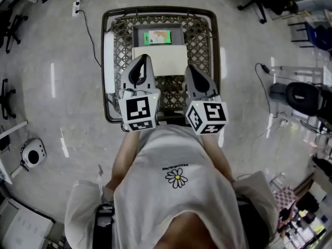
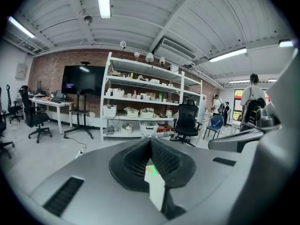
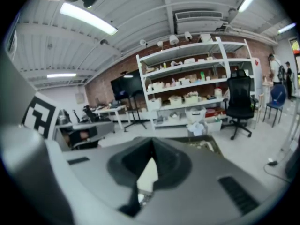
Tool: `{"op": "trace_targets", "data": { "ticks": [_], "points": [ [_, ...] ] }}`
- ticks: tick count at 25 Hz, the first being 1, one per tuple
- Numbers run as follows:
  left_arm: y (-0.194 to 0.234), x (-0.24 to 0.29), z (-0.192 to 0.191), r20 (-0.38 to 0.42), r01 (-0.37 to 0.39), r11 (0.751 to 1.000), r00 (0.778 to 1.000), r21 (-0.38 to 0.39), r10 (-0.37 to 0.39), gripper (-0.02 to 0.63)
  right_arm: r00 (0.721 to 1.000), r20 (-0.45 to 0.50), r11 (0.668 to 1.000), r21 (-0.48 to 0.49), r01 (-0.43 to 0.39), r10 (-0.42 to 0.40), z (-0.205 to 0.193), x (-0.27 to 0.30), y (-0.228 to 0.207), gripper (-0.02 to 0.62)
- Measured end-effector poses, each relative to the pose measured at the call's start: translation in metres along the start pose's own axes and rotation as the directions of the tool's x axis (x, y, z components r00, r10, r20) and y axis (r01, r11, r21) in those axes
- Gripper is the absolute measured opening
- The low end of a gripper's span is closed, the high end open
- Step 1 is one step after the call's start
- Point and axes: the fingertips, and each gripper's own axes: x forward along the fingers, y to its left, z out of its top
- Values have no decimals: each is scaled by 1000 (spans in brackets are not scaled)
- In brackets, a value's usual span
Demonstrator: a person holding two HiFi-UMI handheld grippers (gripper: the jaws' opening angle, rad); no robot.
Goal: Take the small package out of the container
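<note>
Left hand-held gripper [image 1: 146,59], right hand-held gripper [image 1: 190,69]: closed, empty.

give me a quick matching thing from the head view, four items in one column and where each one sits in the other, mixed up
Things:
1. green package
2. cream box
3. power strip
4. daisy print

Places:
A. on the floor, off the far left corner of the basket
B. on the person's shirt
C. far end of the basket
D. middle of the basket

Pairs: 1-C, 2-D, 3-A, 4-B
</note>
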Motion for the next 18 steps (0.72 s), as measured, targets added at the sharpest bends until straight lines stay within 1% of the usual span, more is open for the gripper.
{"op": "trace_targets", "data": {
  "ticks": [4,7,12,16,18],
  "points": [
    [-4,1,4,3,-30,1000,1000,1,30,25,999,36,999,-1,-35,36,11,6,1,31],
    [-5,-5,2,-1,-48,999,999,-3,48,25,998,41,999,-10,-46,46,10,10,2,31],
    [-5,-7,7,11,-59,998,998,12,59,25,996,59,998,-29,-59,61,17,10,1,31],
    [-5,-1,8,8,-60,998,998,24,60,25,997,45,996,-68,-63,67,19,1,-11,31],
    [-5,4,5,-5,-61,998,998,24,61,25,998,30,997,-58,-53,54,15,-6,-25,31]
  ]
}}
